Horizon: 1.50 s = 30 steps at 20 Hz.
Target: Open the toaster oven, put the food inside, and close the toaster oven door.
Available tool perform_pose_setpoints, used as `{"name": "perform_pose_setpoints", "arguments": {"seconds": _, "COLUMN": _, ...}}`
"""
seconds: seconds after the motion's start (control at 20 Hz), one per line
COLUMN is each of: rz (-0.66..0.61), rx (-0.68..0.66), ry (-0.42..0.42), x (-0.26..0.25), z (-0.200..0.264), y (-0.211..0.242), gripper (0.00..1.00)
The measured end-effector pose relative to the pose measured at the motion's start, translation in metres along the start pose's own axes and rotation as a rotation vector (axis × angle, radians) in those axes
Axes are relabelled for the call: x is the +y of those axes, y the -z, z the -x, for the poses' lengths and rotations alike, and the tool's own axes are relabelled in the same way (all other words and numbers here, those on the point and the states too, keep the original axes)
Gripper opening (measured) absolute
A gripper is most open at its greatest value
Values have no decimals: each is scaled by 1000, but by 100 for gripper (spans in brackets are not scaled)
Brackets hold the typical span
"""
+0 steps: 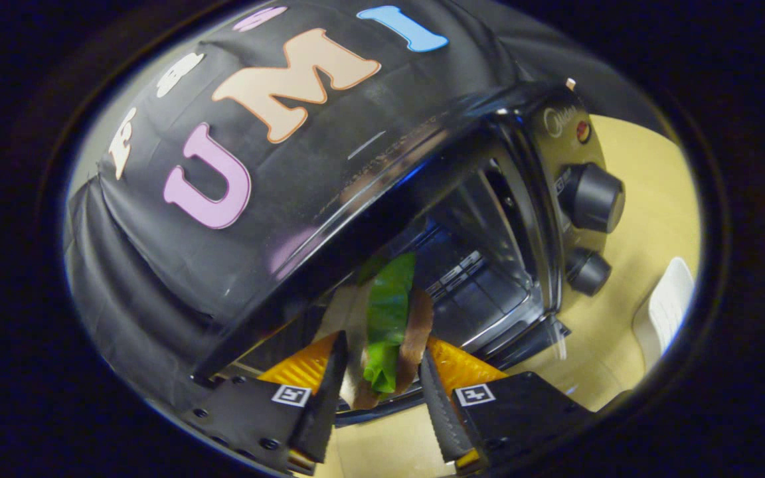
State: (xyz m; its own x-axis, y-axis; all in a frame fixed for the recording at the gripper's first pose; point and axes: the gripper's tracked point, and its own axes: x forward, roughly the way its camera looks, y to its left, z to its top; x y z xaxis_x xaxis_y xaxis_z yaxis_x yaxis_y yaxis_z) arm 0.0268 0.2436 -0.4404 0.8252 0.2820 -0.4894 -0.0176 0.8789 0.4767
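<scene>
The black toaster oven (382,172) stands close ahead, tilted in the view, with its door (509,332) swung down and its metal cavity (482,219) showing. Two black knobs (595,197) sit on its control panel beside the opening. My gripper (384,348) is shut on the food (389,312), a burger-like stack with a green lettuce leaf, a brown patty and a pale bun. The stack stands on edge between the fingers (329,392), at the mouth of the oven and over the door's front edge. The food's far end is hard to make out against the dark interior.
The oven rests on a light wooden table (648,219). A white ribbed object (667,309) lies on the table past the oven's knob side. Black cloth (157,279) hangs behind and beside the oven.
</scene>
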Motion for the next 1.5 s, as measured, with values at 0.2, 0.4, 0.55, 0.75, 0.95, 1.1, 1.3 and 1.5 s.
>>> {"name": "perform_pose_setpoints", "arguments": {"seconds": 0.2, "rz": 59, "rx": -70, "ry": 85, "x": -17, "z": 11, "y": -19, "gripper": 86}}
{"name": "perform_pose_setpoints", "arguments": {"seconds": 0.4, "rz": 88, "rx": -90, "ry": 90, "x": -23, "z": 36, "y": -30, "gripper": 99}}
{"name": "perform_pose_setpoints", "arguments": {"seconds": 0.55, "rz": 102, "rx": -109, "ry": 83, "x": -28, "z": 65, "y": -38, "gripper": 99}}
{"name": "perform_pose_setpoints", "arguments": {"seconds": 0.75, "rz": 133, "rx": -108, "ry": 94, "x": -40, "z": 109, "y": -38, "gripper": 99}}
{"name": "perform_pose_setpoints", "arguments": {"seconds": 0.95, "rz": 169, "rx": -61, "ry": 128, "x": -60, "z": 148, "y": -18, "gripper": 99}}
{"name": "perform_pose_setpoints", "arguments": {"seconds": 1.1, "rz": 288, "rx": -7, "ry": 170, "x": -74, "z": 173, "y": 3, "gripper": 99}}
{"name": "perform_pose_setpoints", "arguments": {"seconds": 1.3, "rz": 401, "rx": 142, "ry": 160, "x": -76, "z": 189, "y": 50, "gripper": 99}}
{"name": "perform_pose_setpoints", "arguments": {"seconds": 1.5, "rz": 477, "rx": 292, "ry": 153, "x": -84, "z": 184, "y": 99, "gripper": 98}}
